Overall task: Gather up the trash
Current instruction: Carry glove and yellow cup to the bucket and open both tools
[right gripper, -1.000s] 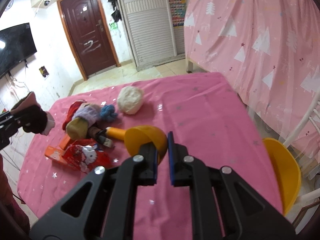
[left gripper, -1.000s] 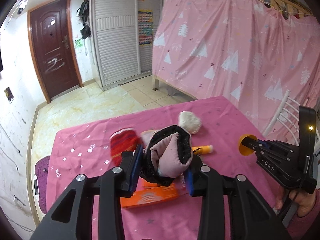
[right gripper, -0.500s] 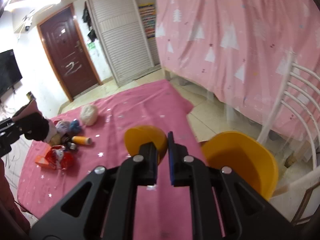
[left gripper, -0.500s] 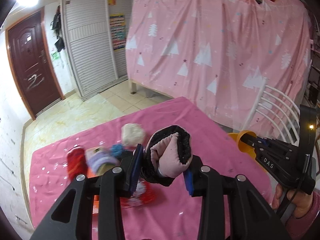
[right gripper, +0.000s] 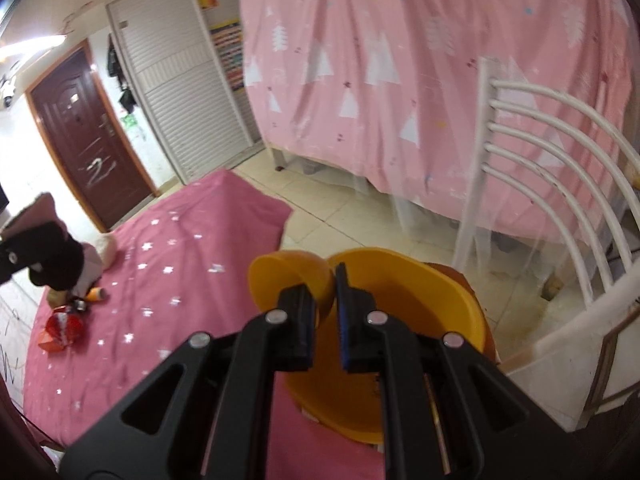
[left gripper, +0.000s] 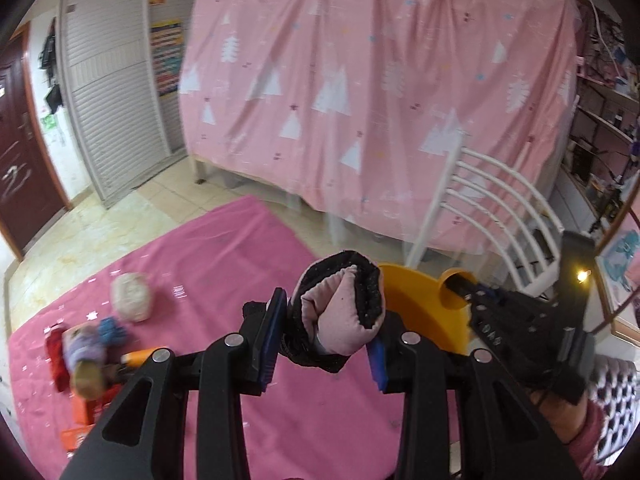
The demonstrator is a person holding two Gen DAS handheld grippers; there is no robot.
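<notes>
**Glove and small bowl held near the yellow bin**

While a black, pink-lined glove (left gripper: 340, 312) is clamped between the jaws of the left gripper (left gripper: 326, 340), it is held above the table's (left gripper: 224, 256) right edge, just beside the yellow bin (right gripper: 412, 320). A small orange bowl (right gripper: 290, 280) is pinched by its rim in the right gripper (right gripper: 325, 312), over that edge. A white ball (left gripper: 130, 300) and other litter (left gripper: 86, 354) are left near the far left corner. A white chair (right gripper: 552, 184) is seen behind the bin.

black-and-pink sock (left gripper: 340, 312), yellow basin (right gripper: 404, 312), magenta star-speckled tablecloth (left gripper: 224, 256), pink tree-print curtain (left gripper: 360, 80), white chair (right gripper: 560, 168)
</notes>
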